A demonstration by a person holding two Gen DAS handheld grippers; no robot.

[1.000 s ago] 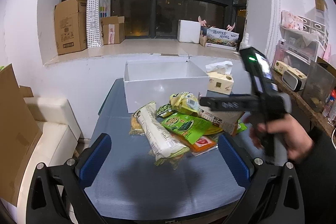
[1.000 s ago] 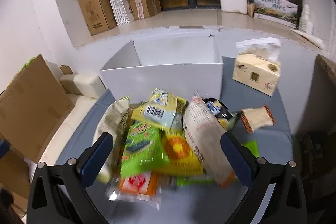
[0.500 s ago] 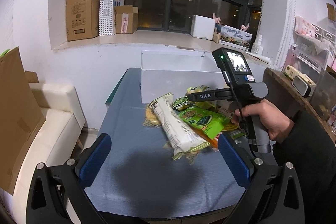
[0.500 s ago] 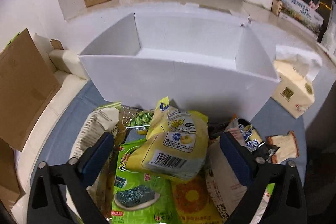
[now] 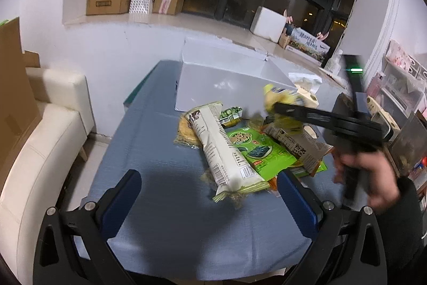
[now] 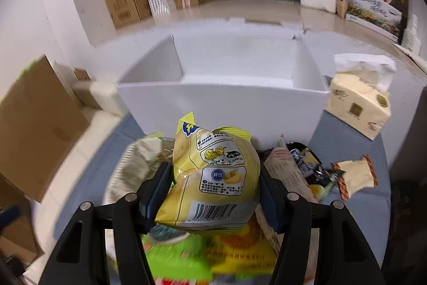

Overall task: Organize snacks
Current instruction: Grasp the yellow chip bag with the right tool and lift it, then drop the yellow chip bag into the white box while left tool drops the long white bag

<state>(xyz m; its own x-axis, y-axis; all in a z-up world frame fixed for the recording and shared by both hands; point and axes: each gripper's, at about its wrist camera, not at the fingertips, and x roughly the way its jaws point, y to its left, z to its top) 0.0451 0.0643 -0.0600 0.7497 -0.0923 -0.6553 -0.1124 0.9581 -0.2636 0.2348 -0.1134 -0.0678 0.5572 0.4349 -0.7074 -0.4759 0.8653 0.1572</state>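
Black claw (image 6: 214, 194), blue pads (image 6: 157, 190), dark sleeve (image 5: 400, 221)

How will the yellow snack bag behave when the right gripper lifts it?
The yellow bag looks puffed with air, so probably light and springy. The right gripper has just been closing on its sides; the glossy film may slip. Contents likely crush if squeezed harder.

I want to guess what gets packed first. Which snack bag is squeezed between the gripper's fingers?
The puffy yellow chip bag, pinched by the right gripper. The other snacks lie loose on the table.
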